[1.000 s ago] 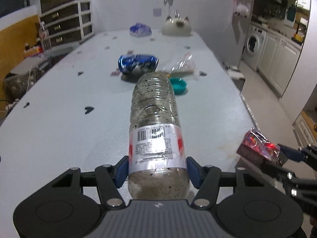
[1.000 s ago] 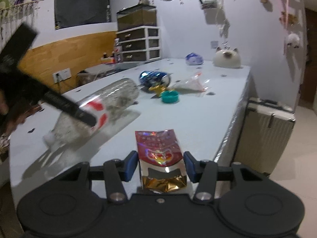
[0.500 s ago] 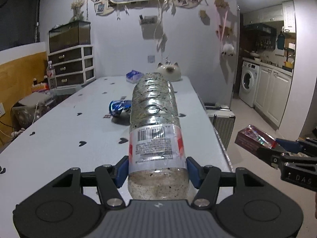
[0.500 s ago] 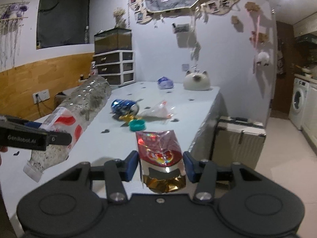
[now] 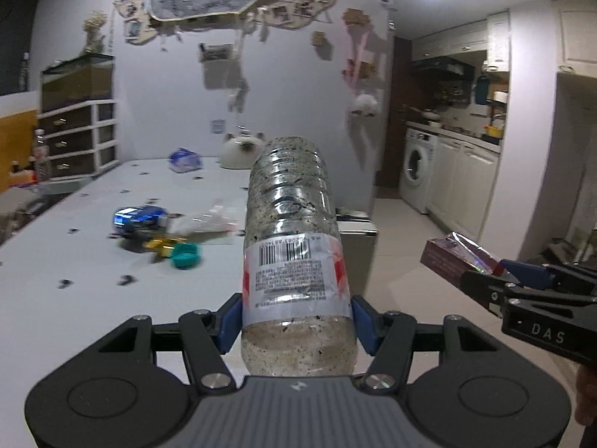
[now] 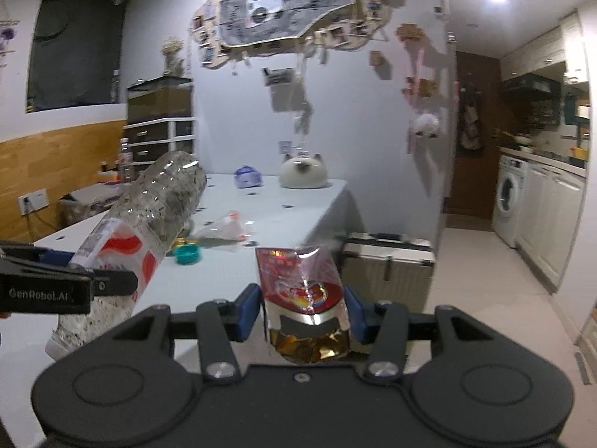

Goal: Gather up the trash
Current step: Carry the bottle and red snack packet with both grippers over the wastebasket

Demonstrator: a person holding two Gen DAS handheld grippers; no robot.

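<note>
a: left gripper [image 5: 296, 319] clamped the bottle [image 5: 293, 246] between its fingers; a blue can [image 5: 140, 216] lay beyond.
b: right gripper [image 6: 302, 311] pinched the wrapper [image 6: 304, 291]; the can was hidden there.

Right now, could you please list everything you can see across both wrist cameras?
plastic bottle: one, clear with white-red label, in the left gripper
snack wrapper: one, red and gold, in the right gripper
crushed can: one, blue, on the table
bottle cap: one, teal, beside the can
clear plastic bag: one, on the table
cat figure: one, white, far table end
table: one, white
suitcase: one, beige, beside the table
washing machine: one, white, kitchen
left gripper: black, blue pads
right gripper: black, blue pads
</note>
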